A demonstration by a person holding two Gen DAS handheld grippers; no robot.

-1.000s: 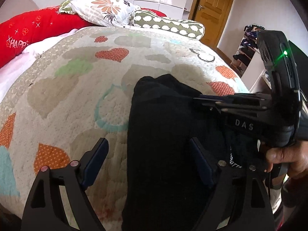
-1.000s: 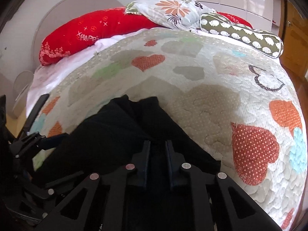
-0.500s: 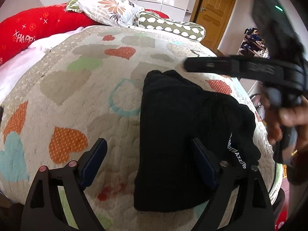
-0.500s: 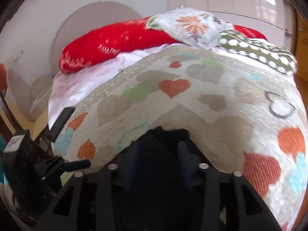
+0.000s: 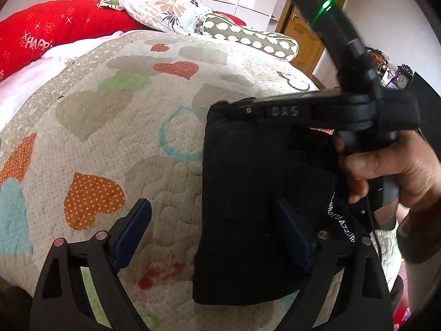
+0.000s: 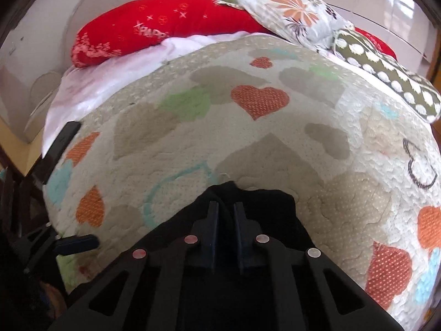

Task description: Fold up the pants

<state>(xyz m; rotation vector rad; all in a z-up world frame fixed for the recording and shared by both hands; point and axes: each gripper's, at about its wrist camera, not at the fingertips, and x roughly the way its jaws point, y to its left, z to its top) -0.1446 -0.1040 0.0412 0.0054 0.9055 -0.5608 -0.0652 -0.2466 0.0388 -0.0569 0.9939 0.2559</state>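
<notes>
The black pants (image 5: 248, 193) lie folded in a compact rectangle on the heart-patterned quilt (image 5: 115, 115), near the bed's front right edge. My left gripper (image 5: 215, 231) is open, its fingers straddling the pants' left edge just above the quilt. My right gripper (image 5: 228, 107) lies across the far end of the pants, held by a hand (image 5: 386, 171). In the right wrist view the right gripper (image 6: 226, 212) is nearly shut with a narrow gap, over the black pants (image 6: 261, 207); I cannot tell whether fabric is between the fingers.
A red pillow (image 5: 49, 35), a floral pillow (image 5: 162, 8) and a green dotted bolster (image 5: 248, 38) line the head of the bed. A wooden door (image 5: 308, 27) and a shelf with a clock (image 5: 402, 80) stand at the right. The bed edge drops off at the front.
My right gripper rose off the pants, then came back down across their far end. My left gripper drew back slightly and stayed open. The fold now lies flat.
</notes>
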